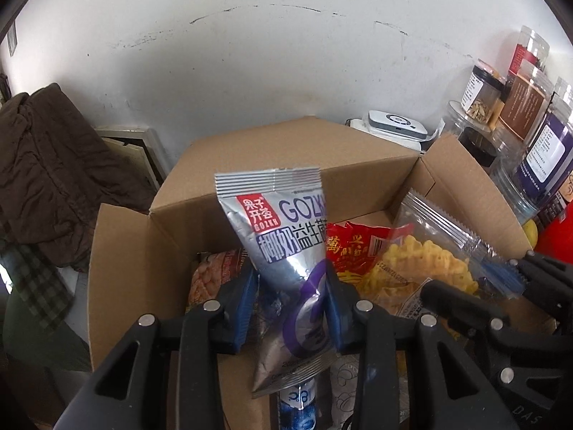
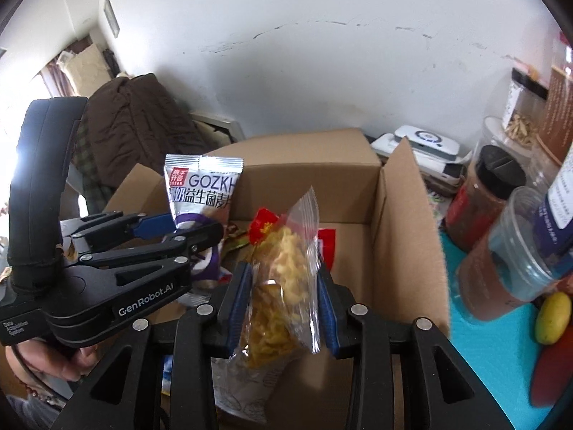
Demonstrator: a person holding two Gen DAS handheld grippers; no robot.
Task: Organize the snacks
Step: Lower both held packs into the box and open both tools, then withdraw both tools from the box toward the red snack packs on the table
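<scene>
An open cardboard box (image 1: 286,150) (image 2: 404,215) sits under both grippers. In the left wrist view, my left gripper (image 1: 292,297) is shut on the lower part of a silver GOZKH pouch (image 1: 286,233), which stands upright over the box. From the right wrist view the same pouch (image 2: 204,186) rises out of the left gripper (image 2: 193,225). My right gripper (image 2: 283,286) is shut on a clear bag of yellow crisps with red print (image 2: 286,251), held upright above the box. That bag (image 1: 422,261) and the right gripper (image 1: 501,279) appear at the right of the left wrist view.
Other snack packs (image 1: 211,276) lie in the box. Plastic jars (image 1: 530,107) (image 2: 494,193) crowd the right side, with a white device (image 1: 397,125) behind the box. A yellow fruit (image 2: 553,317) lies on the teal surface (image 2: 483,340). A brown coat (image 1: 53,165) hangs at left.
</scene>
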